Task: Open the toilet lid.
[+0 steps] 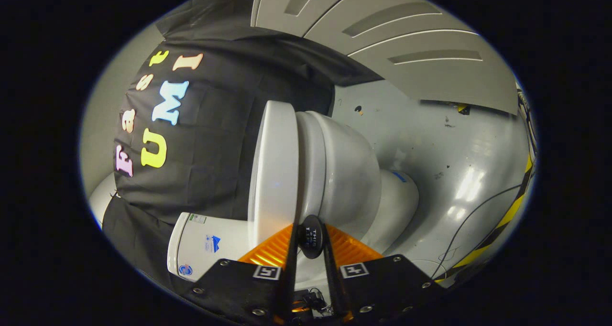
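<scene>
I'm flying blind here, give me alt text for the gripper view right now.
The gripper has its two fingers close together at the near edge of the closed toilet lid, a small dark round disc between them. The view is rolled sideways: the toilet bowl sits beside the lid, the tank against the black cloth wall, and a thin cable trails over the grey floor.

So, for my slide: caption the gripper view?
Gripper, jaws narrow about a black knob, at the closed toilet lid.
</scene>
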Action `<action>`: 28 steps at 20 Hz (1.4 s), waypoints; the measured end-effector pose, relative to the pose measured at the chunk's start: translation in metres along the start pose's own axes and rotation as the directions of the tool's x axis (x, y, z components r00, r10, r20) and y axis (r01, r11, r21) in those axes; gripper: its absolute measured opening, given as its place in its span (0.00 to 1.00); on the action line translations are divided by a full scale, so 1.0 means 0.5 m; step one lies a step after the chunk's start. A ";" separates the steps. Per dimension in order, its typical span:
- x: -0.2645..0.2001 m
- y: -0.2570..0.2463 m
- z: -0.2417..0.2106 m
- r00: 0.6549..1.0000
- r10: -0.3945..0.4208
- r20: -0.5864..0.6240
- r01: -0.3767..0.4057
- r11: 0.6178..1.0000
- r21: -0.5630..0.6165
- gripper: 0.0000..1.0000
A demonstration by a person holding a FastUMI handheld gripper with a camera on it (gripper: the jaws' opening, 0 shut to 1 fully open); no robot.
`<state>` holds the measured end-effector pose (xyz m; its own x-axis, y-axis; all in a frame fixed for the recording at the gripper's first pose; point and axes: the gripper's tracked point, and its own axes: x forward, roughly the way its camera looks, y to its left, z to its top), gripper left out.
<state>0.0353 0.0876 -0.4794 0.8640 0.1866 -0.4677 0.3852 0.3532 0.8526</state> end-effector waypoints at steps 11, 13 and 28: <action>-0.010 0.016 0.000 0.999 -0.023 0.048 0.030 0.989 -0.143 0.00; -0.012 0.018 -0.002 0.998 -0.030 0.048 0.037 0.988 -0.151 0.00; -0.060 0.137 0.004 0.989 -0.081 0.120 0.133 0.835 -0.533 0.01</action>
<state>0.0364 0.1042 -0.4064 0.8625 0.0460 -0.5039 0.2640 0.8087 0.5256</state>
